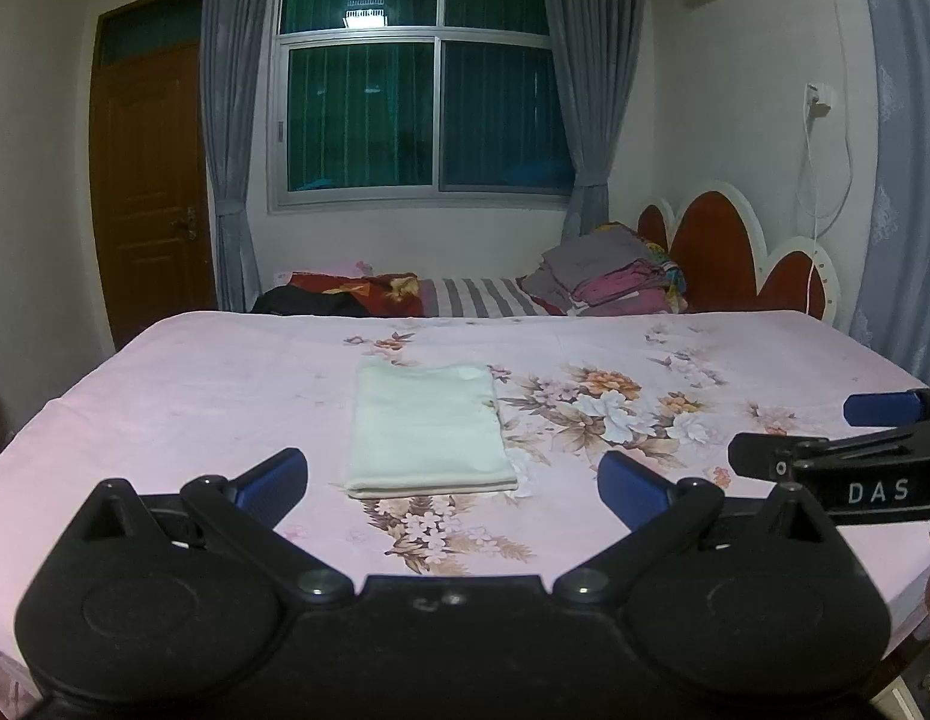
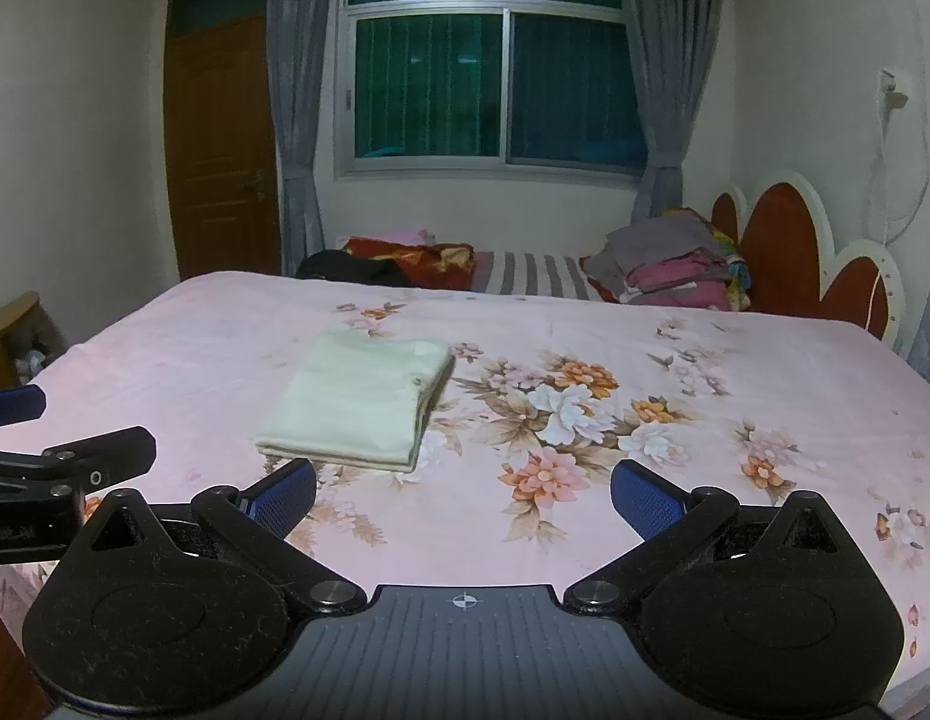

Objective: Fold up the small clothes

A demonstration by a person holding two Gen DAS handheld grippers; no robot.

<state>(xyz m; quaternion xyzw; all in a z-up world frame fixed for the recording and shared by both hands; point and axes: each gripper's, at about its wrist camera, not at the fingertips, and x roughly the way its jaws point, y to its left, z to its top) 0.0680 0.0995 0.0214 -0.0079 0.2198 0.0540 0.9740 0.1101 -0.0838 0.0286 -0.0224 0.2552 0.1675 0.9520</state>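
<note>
garment cream, folded into neat rectangle, flat on bed sheet, at 12 o'clock of left gripper. right gripper has it at 11. both spread wide, empty, held back off cloth — fold looks done.

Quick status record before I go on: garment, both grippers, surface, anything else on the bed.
garment: cream folded cloth, a flat rectangle, folded edge toward the cameras
surface: pink floral bedsheet
left gripper: jaws open, empty, short of the cloth
right gripper: jaws open, empty, cloth ahead to its left
contact: neither gripper touches the cloth
far side: pile of grey and pink clothes by the red headboard
</note>
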